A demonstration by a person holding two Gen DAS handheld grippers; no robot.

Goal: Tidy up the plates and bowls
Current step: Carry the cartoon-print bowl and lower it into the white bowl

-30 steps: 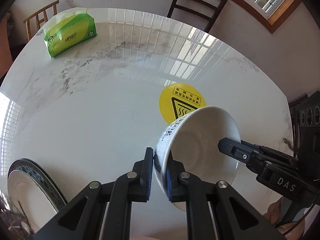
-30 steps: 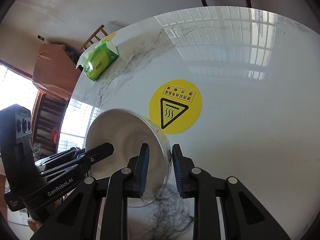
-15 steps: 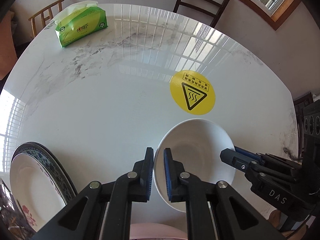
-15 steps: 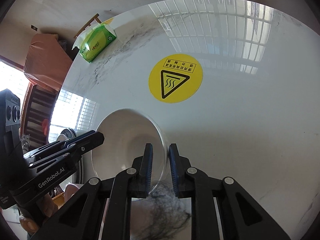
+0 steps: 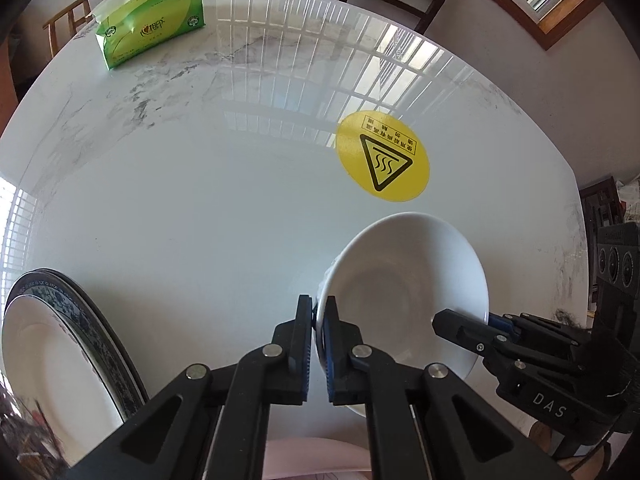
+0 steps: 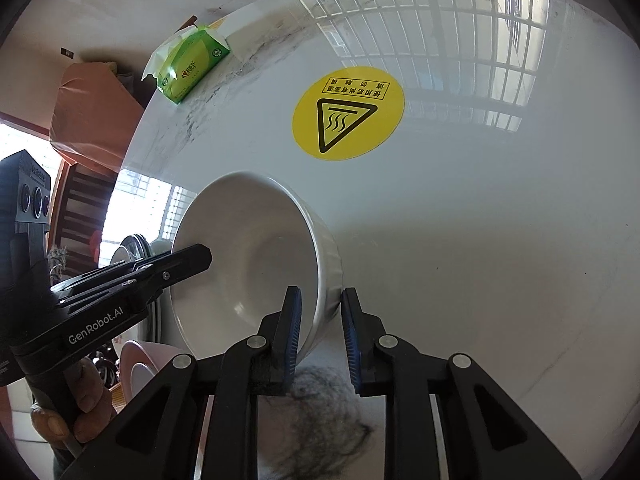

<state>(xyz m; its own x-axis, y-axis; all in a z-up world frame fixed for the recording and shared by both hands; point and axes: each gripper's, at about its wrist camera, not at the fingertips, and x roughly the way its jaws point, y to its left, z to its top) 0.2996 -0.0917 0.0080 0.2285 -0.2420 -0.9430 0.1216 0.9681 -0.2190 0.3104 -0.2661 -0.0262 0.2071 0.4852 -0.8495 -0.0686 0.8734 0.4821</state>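
Observation:
A white bowl (image 5: 404,280) hangs tilted over the marble table (image 5: 200,200), held from two sides. My left gripper (image 5: 318,314) is shut on its near rim. In the right wrist view the same bowl (image 6: 248,256) opens leftward. My right gripper (image 6: 320,312) straddles its wall, one finger inside and one outside, shut on it. The left gripper (image 6: 196,258) reaches over the opposite rim there. The right gripper (image 5: 456,322) shows at the bowl's lower right in the left wrist view. A stack of blue-rimmed plates (image 5: 60,344) sits at the table's near left.
A yellow round warning sticker (image 5: 384,160) lies on the table beyond the bowl. A green tissue pack (image 5: 152,32) stands at the far left. A pink dish (image 5: 312,456) sits under the left gripper. Chairs ring the table. A hand (image 6: 80,408) holds the left gripper.
Both grippers kept hold of the bowl and drew it back toward the near edge, away from the sticker. Its tilt eased, then rose a little again.

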